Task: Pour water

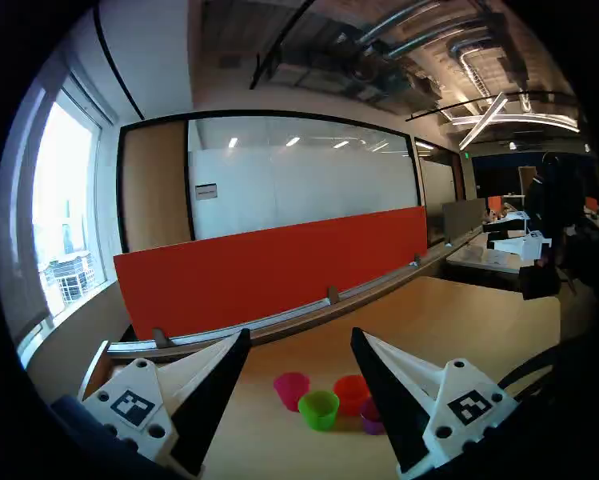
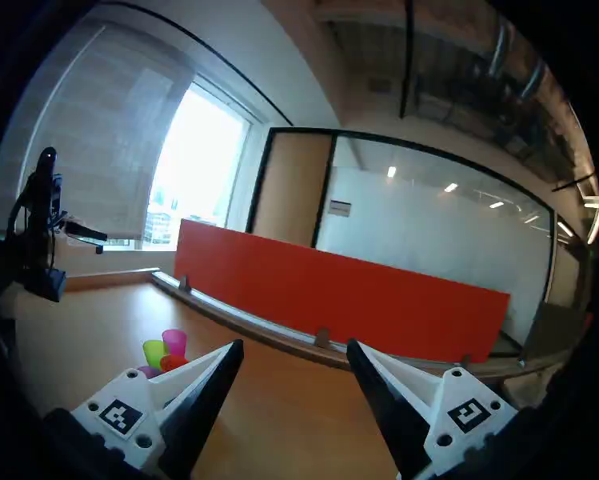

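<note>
Left gripper (image 1: 299,332) and right gripper (image 2: 293,342) both gape wide, empty, above the table (image 1: 459,320). The 4 cups (image 1: 319,410) sit bunched just ahead of the left gripper. To do this well, I'd straddle 1 outer cup squarely before closing, so its neighbours aren't knocked.

- No text, brand or number is legible.
- A small sign (image 1: 205,191) (image 2: 339,208) hangs on the far glass wall (image 1: 315,184), too small to read.
- Black-and-white square markers (image 1: 133,406) (image 2: 465,415) on the left gripper (image 1: 299,331) and the right gripper (image 2: 293,342) show coded patterns, not letters.
</note>
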A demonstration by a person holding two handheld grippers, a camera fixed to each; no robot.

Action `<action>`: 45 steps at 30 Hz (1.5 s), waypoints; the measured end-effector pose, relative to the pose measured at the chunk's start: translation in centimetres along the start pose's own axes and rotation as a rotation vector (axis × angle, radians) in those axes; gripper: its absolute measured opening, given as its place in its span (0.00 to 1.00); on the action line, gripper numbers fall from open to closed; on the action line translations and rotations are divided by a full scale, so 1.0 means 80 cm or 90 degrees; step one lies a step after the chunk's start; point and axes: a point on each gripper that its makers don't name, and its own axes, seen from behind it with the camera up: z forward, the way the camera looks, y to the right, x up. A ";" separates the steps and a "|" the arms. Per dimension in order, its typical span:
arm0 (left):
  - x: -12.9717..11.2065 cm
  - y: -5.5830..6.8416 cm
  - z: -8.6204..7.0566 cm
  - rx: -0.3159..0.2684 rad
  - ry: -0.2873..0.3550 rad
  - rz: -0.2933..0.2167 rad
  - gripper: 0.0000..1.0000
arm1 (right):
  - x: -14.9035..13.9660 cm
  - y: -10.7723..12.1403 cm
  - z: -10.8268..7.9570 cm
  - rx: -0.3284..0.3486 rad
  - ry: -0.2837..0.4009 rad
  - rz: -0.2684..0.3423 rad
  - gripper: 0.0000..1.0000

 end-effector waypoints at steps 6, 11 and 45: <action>-0.009 0.008 0.006 -0.037 -0.026 0.025 0.93 | 0.002 -0.023 0.002 0.065 -0.017 -0.035 1.00; -0.018 0.014 0.013 -0.067 -0.048 0.035 0.93 | 0.001 -0.047 0.002 0.122 -0.036 -0.067 1.00; -0.056 0.070 0.057 -0.279 -0.140 0.089 0.93 | -0.023 -0.123 0.019 0.336 -0.157 -0.119 1.00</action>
